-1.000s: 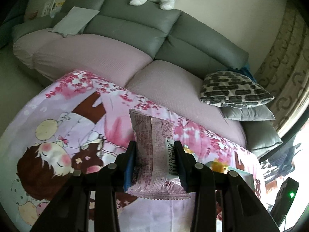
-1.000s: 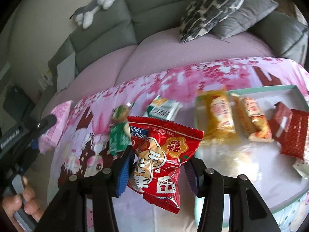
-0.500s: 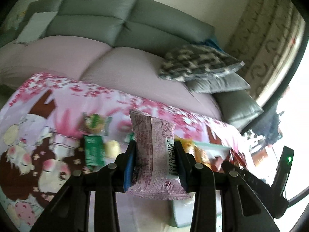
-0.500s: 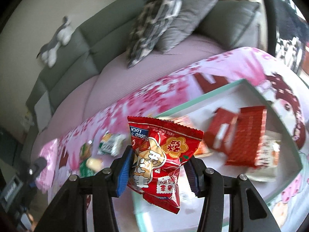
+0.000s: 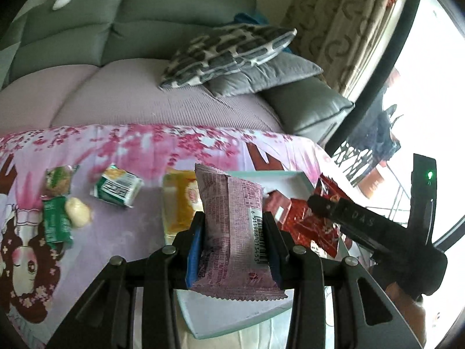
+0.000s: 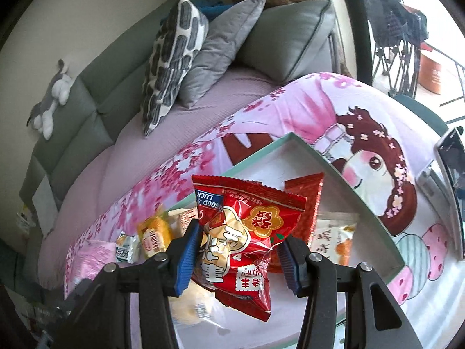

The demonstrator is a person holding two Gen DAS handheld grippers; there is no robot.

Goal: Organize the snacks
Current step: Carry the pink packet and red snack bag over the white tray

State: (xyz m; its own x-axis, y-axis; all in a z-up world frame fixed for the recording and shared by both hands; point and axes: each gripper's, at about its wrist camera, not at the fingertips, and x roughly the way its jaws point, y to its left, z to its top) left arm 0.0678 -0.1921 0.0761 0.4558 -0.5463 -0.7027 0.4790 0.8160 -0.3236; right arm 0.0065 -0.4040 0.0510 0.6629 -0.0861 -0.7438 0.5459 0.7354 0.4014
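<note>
My left gripper [image 5: 234,241] is shut on a pink snack packet [image 5: 232,232] and holds it above the near left part of a pale green tray [image 5: 232,320]. My right gripper [image 6: 238,254] is shut on a red snack bag [image 6: 247,241] and holds it over the same tray [image 6: 334,174]. The right gripper also shows in the left wrist view [image 5: 319,203], at the right over the tray. In the tray lie a yellow packet [image 5: 180,203], red packets [image 5: 302,221] and an orange-and-white packet [image 6: 334,238].
Loose on the pink cartoon cloth [image 5: 116,145] left of the tray lie a green-and-white packet [image 5: 116,189], a dark green packet [image 5: 56,224] and a pale round snack [image 5: 77,212]. A grey sofa with cushions [image 5: 232,49] stands behind. A phone [image 6: 453,174] stands at the far right.
Both grippers have swung to the right, from the left part of the cloth to over the tray, each still holding its packet. The right gripper has come into the left wrist view.
</note>
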